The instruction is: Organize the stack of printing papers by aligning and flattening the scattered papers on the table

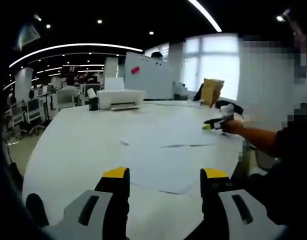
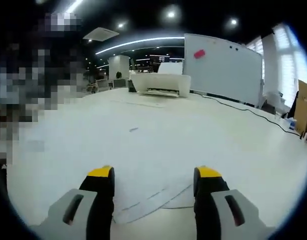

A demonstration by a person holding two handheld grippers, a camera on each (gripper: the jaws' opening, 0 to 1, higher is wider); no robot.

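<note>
Both our grippers, left (image 1: 164, 181) and right (image 2: 153, 179), hover with jaws apart, gripping nothing | loose papers (image 1: 163, 150) lie scattered just ahead on the white surface (image 1: 73, 150) | printer (image 1: 120, 98) and whiteboard (image 1: 148, 75) beyond.

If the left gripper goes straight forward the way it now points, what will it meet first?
Probably the loose white papers lying on the table: they sit directly ahead of the open left gripper. Farther along that line stands the whiteboard, though depth is hard to judge.
</note>
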